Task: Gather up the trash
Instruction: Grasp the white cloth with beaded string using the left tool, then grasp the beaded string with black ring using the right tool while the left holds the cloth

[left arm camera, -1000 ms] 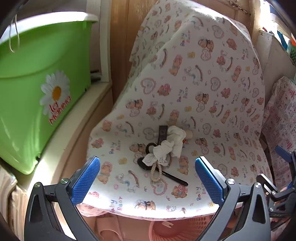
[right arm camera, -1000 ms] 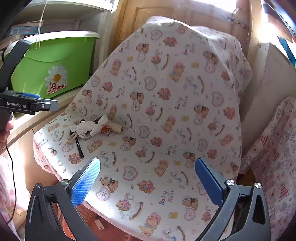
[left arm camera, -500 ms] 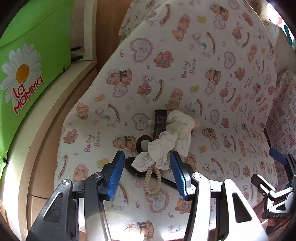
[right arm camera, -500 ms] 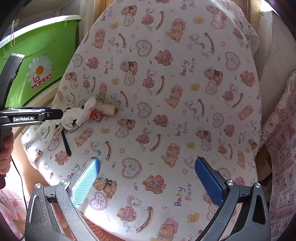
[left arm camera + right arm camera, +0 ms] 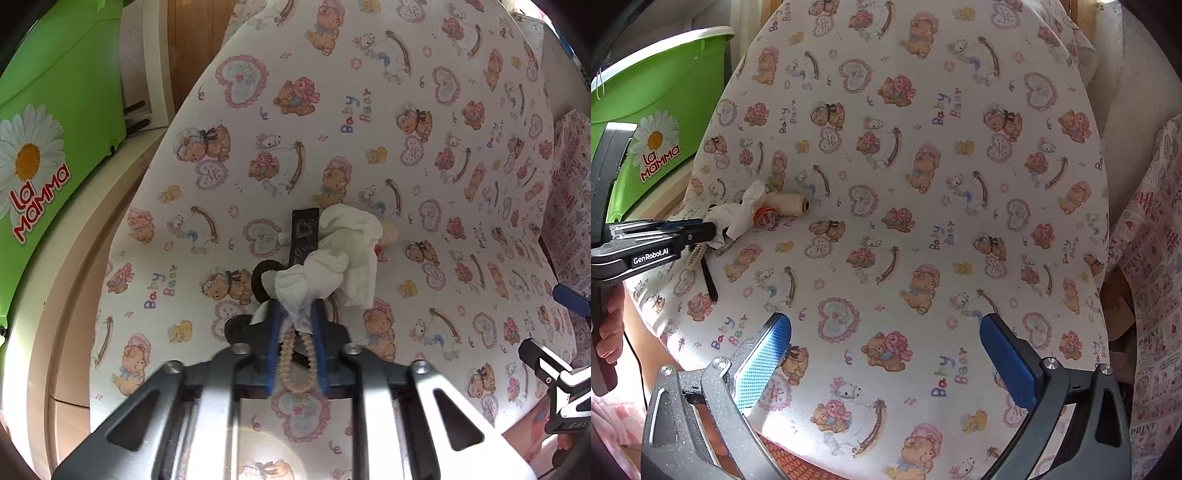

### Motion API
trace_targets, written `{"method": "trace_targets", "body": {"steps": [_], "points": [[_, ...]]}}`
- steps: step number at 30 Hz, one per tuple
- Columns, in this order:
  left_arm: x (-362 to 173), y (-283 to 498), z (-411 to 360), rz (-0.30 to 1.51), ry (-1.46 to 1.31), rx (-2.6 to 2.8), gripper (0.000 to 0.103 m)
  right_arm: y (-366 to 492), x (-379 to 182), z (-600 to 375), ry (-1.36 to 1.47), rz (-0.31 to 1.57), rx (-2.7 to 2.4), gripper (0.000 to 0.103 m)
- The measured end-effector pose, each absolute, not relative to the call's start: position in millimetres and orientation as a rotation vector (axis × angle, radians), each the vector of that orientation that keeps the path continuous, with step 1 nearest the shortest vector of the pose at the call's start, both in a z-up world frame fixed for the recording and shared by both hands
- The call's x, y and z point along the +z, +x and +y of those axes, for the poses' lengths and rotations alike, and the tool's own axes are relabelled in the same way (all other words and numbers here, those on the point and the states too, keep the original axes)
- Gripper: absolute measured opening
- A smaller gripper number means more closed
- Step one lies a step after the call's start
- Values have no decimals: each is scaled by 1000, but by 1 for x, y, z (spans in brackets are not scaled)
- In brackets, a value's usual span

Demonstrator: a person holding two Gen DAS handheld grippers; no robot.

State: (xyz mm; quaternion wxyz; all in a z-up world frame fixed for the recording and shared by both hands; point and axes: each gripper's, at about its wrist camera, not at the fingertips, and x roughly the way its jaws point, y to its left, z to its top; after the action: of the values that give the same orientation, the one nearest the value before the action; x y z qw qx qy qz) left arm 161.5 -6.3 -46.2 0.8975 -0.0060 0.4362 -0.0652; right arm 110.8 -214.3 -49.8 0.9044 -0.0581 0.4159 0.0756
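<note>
The left gripper (image 5: 297, 314) is pinching the near end of a crumpled white tissue (image 5: 332, 266), its blue pads (image 5: 274, 332) drawn in narrow with the paper squeezed between them; its jaws have just been closing onto it. The rest of the tissue is spreading beyond the fingertips, up and to the right in the left wrist view, and is resting on the chair cover (image 5: 424, 155), a white cloth printed with bears and hearts.

Under and around the tissue a small clutter is lying on the same cover. A string of pale beads (image 5: 295, 358) is hanging in a loop between the two fingers, just below the pinched paper. A dark strap (image 5: 304, 232) is sticking out behind the tissue, and a dark ring (image 5: 260, 280) is showing at its left edge. A spool of cream thread (image 5: 788, 203) is lying just beside the tissue's far end, with a small red and white item (image 5: 762, 214) touching it.

The right gripper (image 5: 886, 354) is hovering over a bare stretch of the cover, well apart from the tissue, with its jaws standing wide and nothing between them. A green bin (image 5: 55, 110) with a daisy and "La Mamma" on it is standing on a ledge to the left of the chair.
</note>
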Motion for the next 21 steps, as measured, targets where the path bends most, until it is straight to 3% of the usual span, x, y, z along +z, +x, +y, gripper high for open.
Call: {"method": "trace_targets", "body": {"steps": [11,17,21], "points": [[1,130,14,867,-122,-162,6,114,-50,-203,-111,858,171,103],[-17,135,52,1070,-285,-138,7,111,-50,-176,-127,834,243,103],[-21,133,64,1074,-347,-123,7,111,-50,-151,-115,822,319,100]]}}
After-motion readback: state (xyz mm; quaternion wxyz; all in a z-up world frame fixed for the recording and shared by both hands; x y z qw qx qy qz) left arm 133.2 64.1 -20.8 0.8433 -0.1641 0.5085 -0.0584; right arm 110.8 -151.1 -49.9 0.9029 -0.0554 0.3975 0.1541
